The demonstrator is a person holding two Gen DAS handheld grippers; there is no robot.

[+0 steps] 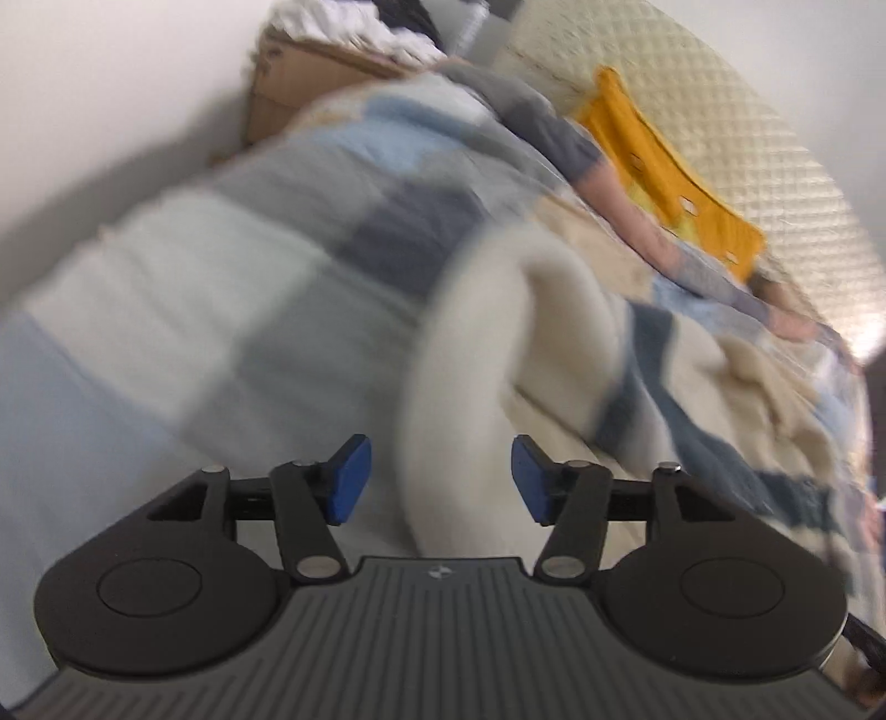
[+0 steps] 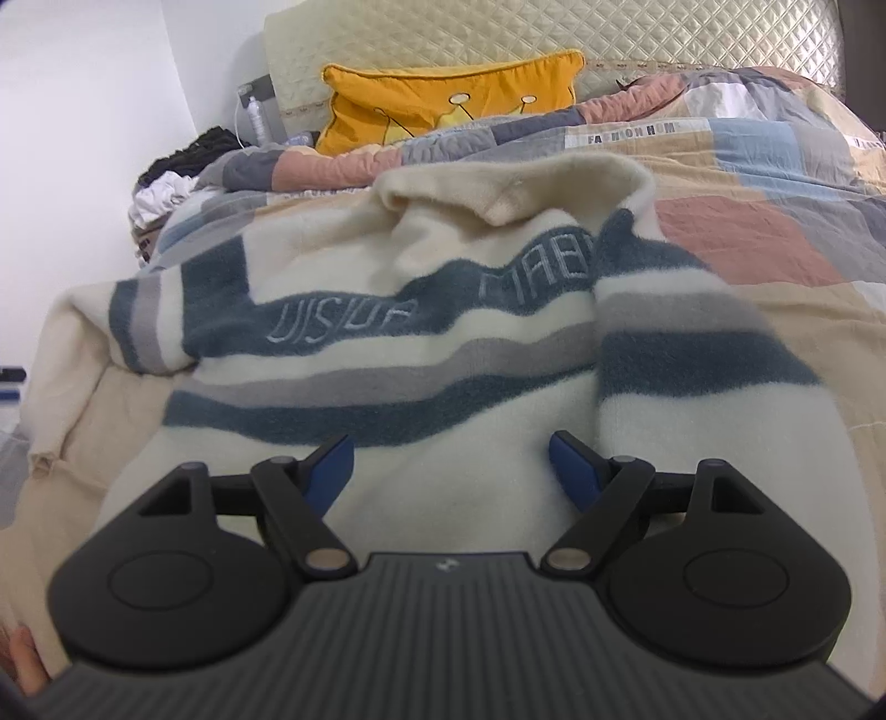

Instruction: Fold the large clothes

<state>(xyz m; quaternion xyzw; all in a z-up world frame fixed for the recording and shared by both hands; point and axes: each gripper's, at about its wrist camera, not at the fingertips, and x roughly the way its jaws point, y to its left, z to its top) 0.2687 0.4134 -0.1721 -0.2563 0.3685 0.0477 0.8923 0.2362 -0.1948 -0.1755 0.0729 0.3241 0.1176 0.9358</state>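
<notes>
Cream fleece banded in teal and grey, a large striped sweater (image 2: 421, 332), is seen lying rumpled on the patchwork quilt (image 2: 747, 183) of a bed, collar toward the quilted headboard (image 2: 554, 33) and hem toward the camera. One sleeve (image 2: 692, 354) has been laid across the body on the picture's right; the other side is bunched at the picture's left. A yellow cushion (image 2: 443, 105) is propped against the headboard, well apart from the garment.

The right gripper (image 2: 451, 471) is held just over the lower body of the sweater with its blue fingers (image 2: 332, 465) spread; cloth lies beneath the gap but is not pinched. The left gripper (image 1: 437, 479) is likewise shown with fingers (image 1: 351, 479) spread, and a cream fold of the garment (image 1: 498, 343) rises between them without being pressed by either pad. That view is heavily blurred, so contact cannot be told with certainty. A cardboard box (image 1: 288, 83) of laundry is seen against the wall.

The step in hand is judged to be an early one: sleeves are being brought in, and nothing is gripped at present. For the next move, a fresh hold on an edge or the loose sleeve would be needed by each gripper, and the wrinkled chest would have to be drawn flat before the hem is folded toward the collar
</notes>
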